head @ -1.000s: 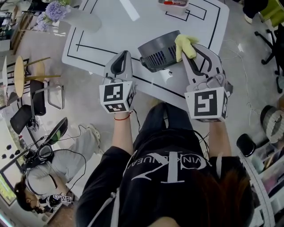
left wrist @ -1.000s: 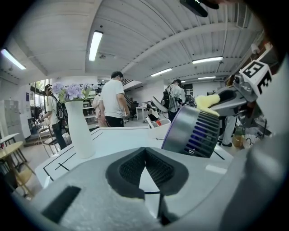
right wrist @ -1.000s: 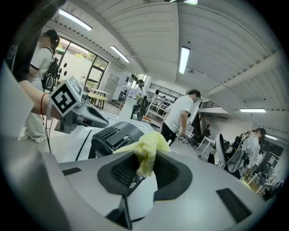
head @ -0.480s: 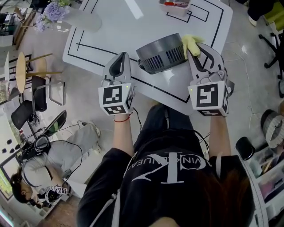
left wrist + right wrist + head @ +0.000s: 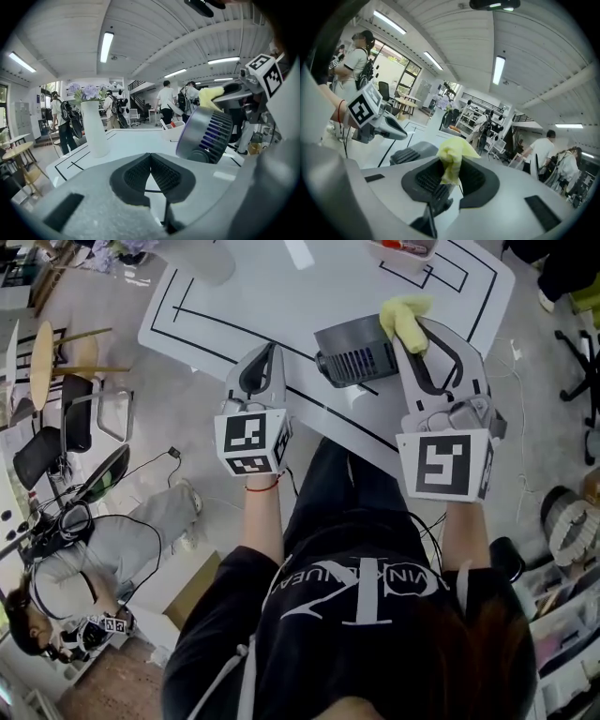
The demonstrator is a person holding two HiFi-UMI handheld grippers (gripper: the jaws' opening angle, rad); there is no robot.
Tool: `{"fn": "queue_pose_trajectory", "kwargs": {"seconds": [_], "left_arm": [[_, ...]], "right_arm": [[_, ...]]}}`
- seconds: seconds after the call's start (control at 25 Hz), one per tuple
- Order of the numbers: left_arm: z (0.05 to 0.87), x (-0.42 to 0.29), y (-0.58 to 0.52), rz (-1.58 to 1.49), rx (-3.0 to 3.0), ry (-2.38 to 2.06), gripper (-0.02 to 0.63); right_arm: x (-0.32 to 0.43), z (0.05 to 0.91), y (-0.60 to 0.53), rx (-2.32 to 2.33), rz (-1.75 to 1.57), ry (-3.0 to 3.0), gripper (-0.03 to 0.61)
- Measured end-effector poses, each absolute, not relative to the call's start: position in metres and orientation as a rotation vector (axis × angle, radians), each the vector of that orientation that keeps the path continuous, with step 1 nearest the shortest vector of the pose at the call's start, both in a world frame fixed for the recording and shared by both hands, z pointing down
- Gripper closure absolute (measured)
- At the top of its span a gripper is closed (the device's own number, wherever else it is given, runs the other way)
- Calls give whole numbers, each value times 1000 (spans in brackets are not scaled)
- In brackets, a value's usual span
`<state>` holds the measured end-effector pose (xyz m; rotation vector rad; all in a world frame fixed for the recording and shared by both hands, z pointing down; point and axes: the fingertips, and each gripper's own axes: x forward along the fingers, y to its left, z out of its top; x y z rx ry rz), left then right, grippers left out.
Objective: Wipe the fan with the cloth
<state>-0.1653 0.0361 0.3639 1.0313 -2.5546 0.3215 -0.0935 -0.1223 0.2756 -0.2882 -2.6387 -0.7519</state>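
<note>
yellow cloth (image 5: 406,313) was pinched in the right claw (image 5: 409,334) at the right end of the fan (image 5: 354,351) on the bench (image 5: 234,287). left claw (image 5: 266,354) sat pressed together, empty. wiping appeared underway; the next stroke required sweeping the cloth across the housing.

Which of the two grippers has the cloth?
The right gripper: the yellow cloth is pinched between its fingers. The left gripper is shut on nothing.

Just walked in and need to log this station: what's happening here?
A person is working with two handheld grippers at a white table with black lines. The right gripper is shut on a crumpled yellow cloth, held at the top edge of the round grey fan. The left gripper is shut and empty, beside the fan, not touching it.
</note>
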Motion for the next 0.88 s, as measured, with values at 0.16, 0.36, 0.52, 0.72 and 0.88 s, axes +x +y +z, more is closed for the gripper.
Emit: {"fn": "queue_pose_trajectory", "kwargs": {"seconds": [0.16,0.36,0.52,0.72,0.88], "left_arm": [[355,-174,44,298,1022,-2576,603],[343,-190,61,281,1006,-2605,601],[344,-198,74,270,973,-2618,602],[350,-203,85,254,959,-2610,602],[350,-207,83,249,974,-2602,603]], "right_arm": [[-109,259,-72,-443,-861,-2627,488],[-122,273,-15,-631,-1037,-2445,488],[-124,295,4,-695,-1171,-2262,488],[-128,309,10,-701,-1216,-2169,488],[-129,307,5,-682,-1192,-2180,488]]}}
